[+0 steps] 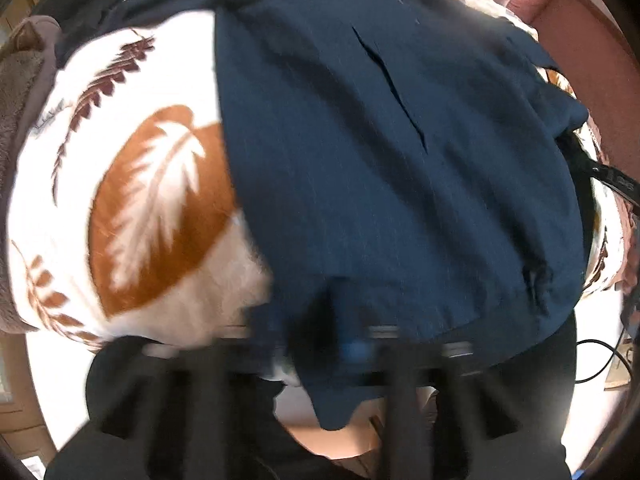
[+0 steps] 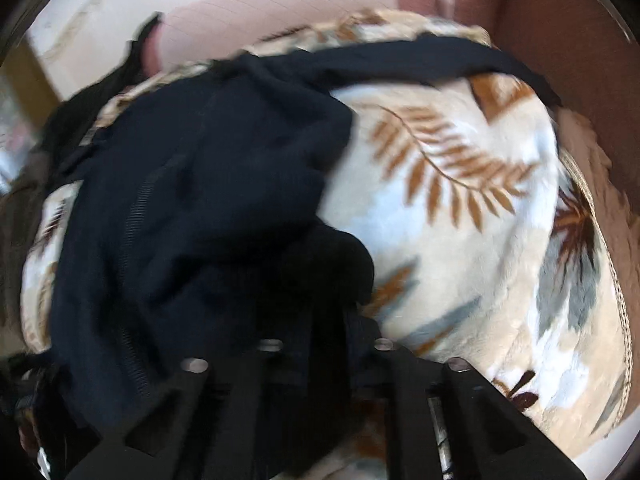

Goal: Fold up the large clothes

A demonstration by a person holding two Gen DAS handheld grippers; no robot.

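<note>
A large dark navy garment [image 1: 380,168] lies spread over a cream blanket with brown leaf prints [image 1: 132,184]. In the left wrist view its near hem drapes over my left gripper [image 1: 320,344], which is blurred and shut on the cloth. In the right wrist view the same garment [image 2: 192,208] is bunched, with a zipper line down its left side. My right gripper [image 2: 324,320] is shut on a dark fold of it. A long sleeve or strap [image 2: 460,60] trails across the blanket's far side.
The leaf-print blanket [image 2: 460,220] covers the surface. A pink cushion [image 2: 280,12] and reddish-brown upholstery [image 2: 560,40] lie beyond it. A brown fleece [image 1: 24,92] sits at the left. A black strap [image 1: 608,180] and cables [image 1: 600,360] lie at the right edge.
</note>
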